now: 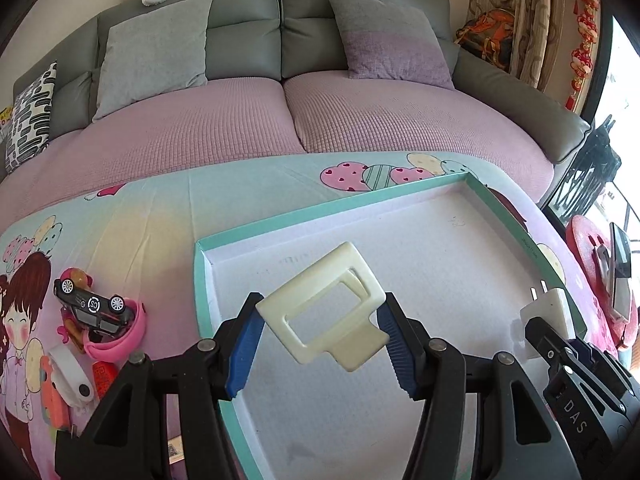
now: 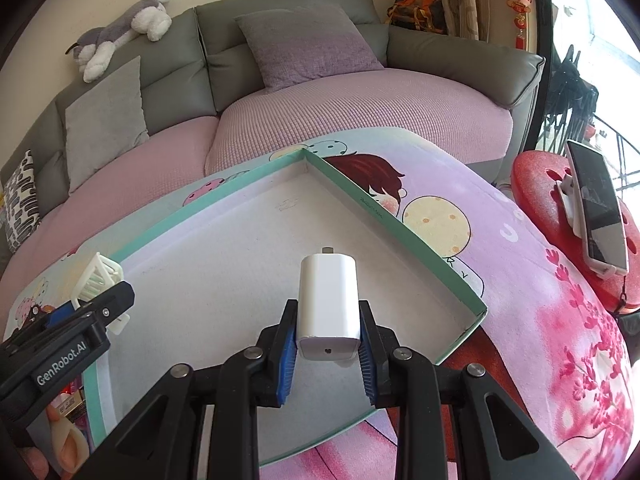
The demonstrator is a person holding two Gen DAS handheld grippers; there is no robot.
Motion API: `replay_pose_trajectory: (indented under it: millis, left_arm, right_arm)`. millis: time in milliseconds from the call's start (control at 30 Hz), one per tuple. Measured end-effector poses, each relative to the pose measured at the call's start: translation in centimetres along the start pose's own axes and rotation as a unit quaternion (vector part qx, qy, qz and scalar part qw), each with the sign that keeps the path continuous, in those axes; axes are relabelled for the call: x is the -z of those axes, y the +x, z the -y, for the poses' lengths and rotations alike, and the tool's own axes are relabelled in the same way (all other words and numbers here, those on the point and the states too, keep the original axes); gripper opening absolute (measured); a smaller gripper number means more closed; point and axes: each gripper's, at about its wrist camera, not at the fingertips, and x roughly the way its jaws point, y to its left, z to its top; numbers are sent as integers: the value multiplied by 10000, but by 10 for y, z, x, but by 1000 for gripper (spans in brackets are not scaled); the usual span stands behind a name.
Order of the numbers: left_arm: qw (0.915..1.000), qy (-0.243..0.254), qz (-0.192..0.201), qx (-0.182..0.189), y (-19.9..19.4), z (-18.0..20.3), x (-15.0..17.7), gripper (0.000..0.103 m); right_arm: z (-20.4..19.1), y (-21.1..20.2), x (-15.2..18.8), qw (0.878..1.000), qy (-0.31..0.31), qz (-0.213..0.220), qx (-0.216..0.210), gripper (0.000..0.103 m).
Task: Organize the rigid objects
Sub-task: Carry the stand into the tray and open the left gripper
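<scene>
Left gripper (image 1: 322,320): its blue pads are clamped on a cream plastic frame piece (image 1: 326,306), held tilted above the tray's white floor.
Right gripper (image 2: 328,338): its fingers are closed on a white plug adapter (image 2: 328,304), prongs pointing away, over the tray's right part.
Tray (image 2: 352,196): a shallow box with a teal rim, lying on a cartoon-print cloth (image 2: 520,280); nothing rests on its visible floor.
Left of tray: a black toy car (image 1: 94,306) lies overturned on a pink holder (image 1: 120,336), among small orange and white items.
Right of tray: a phone on a stand (image 2: 598,216) sits on a red stool (image 2: 536,184).
Behind: a grey sofa (image 1: 244,28) with a plush dog (image 2: 120,36) on its back.
</scene>
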Motion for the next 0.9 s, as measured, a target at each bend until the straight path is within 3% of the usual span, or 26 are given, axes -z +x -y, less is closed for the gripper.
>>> replay_pose_trajectory:
  millis: [300,900]
  left_arm:
    - [9997,176,-125,-82,9,10,1,60]
    - [9991,-57,-362,-192,13,0,6,60]
  right_arm:
    - [3,5,1,9999,92,-127,-56,29]
    - [4,10,2,9996,112,-253,-84,31]
